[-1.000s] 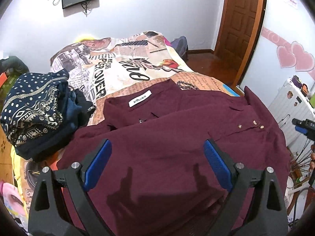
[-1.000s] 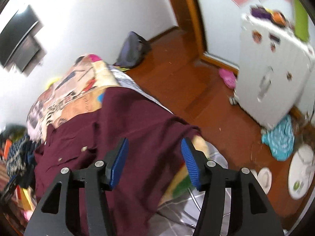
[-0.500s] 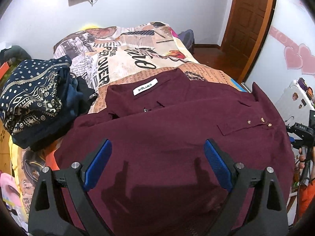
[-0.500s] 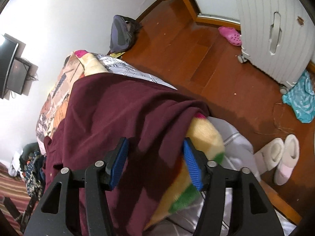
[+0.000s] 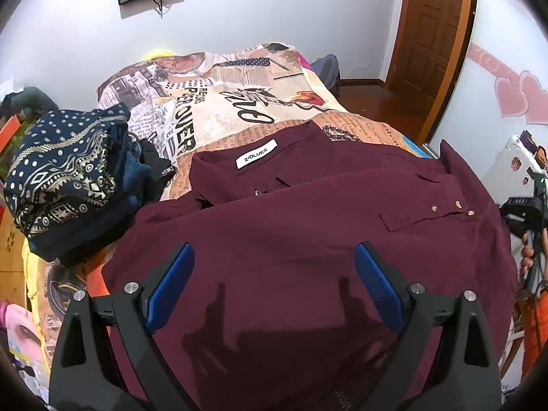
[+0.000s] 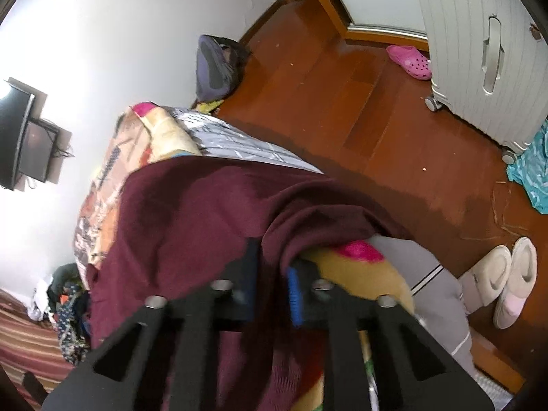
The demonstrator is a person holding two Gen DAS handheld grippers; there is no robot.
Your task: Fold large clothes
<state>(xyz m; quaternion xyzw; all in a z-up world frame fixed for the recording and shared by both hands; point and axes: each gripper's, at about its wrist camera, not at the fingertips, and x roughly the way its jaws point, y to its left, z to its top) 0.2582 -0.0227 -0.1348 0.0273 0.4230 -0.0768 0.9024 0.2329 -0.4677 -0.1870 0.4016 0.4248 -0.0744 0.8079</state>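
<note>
A maroon button-up shirt (image 5: 291,212) with a white neck label (image 5: 256,158) lies spread over the printed bed cover (image 5: 239,102). My left gripper (image 5: 274,250) hovers open just above the shirt's lower part, nothing between its blue pads. At the bed's right edge, the shirt (image 6: 191,212) hangs over a yellow blanket (image 6: 359,274). There my right gripper (image 6: 272,260) has its jaws closing tight on a fold of the shirt's edge, with fabric pinched between the pads. The right gripper (image 5: 524,212) also shows at the far right of the left wrist view, held by a hand.
A stack of folded dark patterned clothes (image 5: 65,178) sits on the bed's left side. Beside the bed there is wooden floor with a white suitcase (image 6: 479,51), a pink clog (image 6: 411,61), pale slippers (image 6: 507,281) and a backpack (image 6: 215,68). A door (image 5: 435,34) stands at the back right.
My right gripper dropped toward the bed's edge, rolled, and its jaws went from wide apart to pinched on the shirt's edge. The left gripper stayed about where it was, still open.
</note>
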